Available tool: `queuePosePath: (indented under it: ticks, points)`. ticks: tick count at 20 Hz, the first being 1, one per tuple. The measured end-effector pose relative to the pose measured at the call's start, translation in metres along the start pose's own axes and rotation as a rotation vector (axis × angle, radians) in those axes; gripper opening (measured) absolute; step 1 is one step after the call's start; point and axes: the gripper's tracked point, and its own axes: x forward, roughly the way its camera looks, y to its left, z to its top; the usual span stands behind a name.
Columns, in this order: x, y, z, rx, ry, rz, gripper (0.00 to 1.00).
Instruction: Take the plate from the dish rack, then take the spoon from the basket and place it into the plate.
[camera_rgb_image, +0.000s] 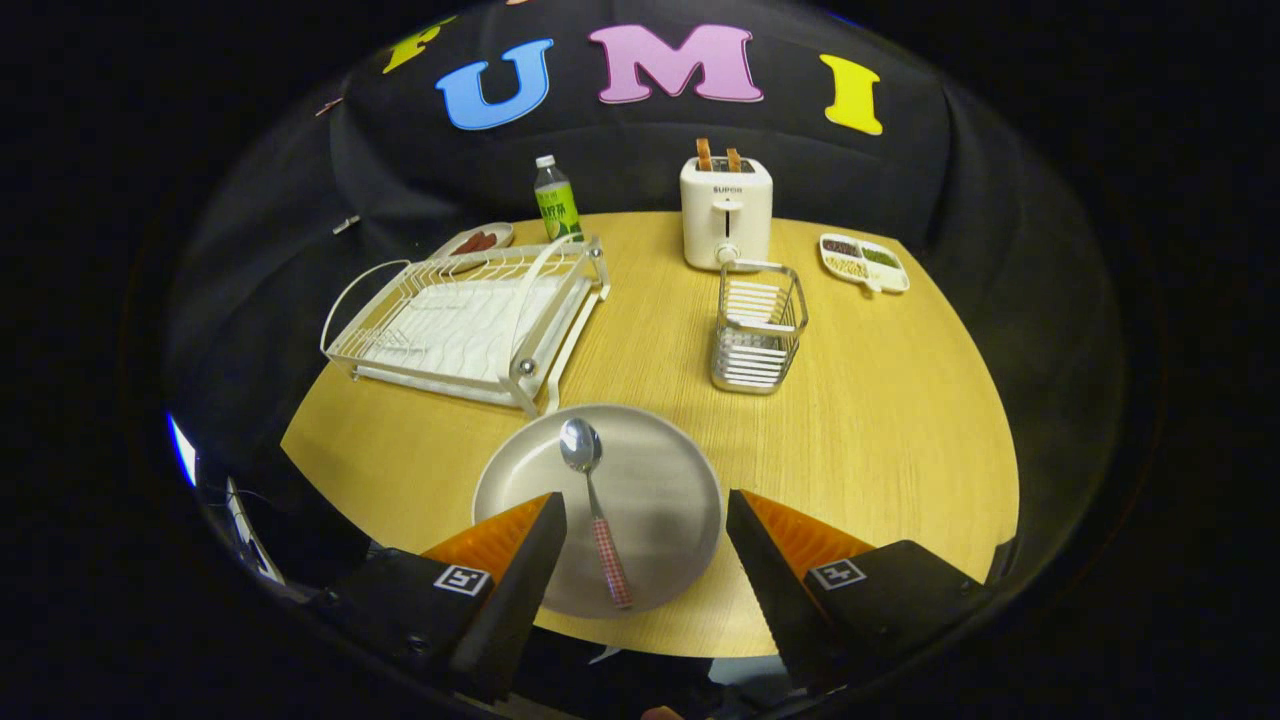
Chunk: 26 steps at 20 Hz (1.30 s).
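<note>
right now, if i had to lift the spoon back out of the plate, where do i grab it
Grip the spoon by its patterned handle, probably near the middle, coming straight down from above. It lies flat on the plate with the handle pointing toward the gripper, whose jaws stand open on either side of it, so closing across the narrow handle looks simplest.

You are looking at one plate (655, 500) carrying one spoon (596, 510), one dish rack (465, 320), one wire basket (758, 330), one toaster (726, 210) showing two slices of toast (719, 155), one bottle (556, 200), one small dish (480, 240) and one divided tray (863, 262). Your one gripper (645, 525) is holding its two fingers apart.
</note>
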Motion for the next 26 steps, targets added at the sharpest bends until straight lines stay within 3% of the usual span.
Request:
queuePosePath:
  ticks: [4,12,17,26]
  points:
    - [-0.028,-0.014,0.080,-0.052,-0.164,-0.020,0.99]
    - [-0.128,-0.034,0.224,-0.142,-0.513,-0.051,0.98]
    - [-0.183,-0.043,0.273,-0.184,-0.673,-0.079,0.99]
    - [-0.252,-0.051,0.328,-0.150,-0.872,-0.048,0.98]
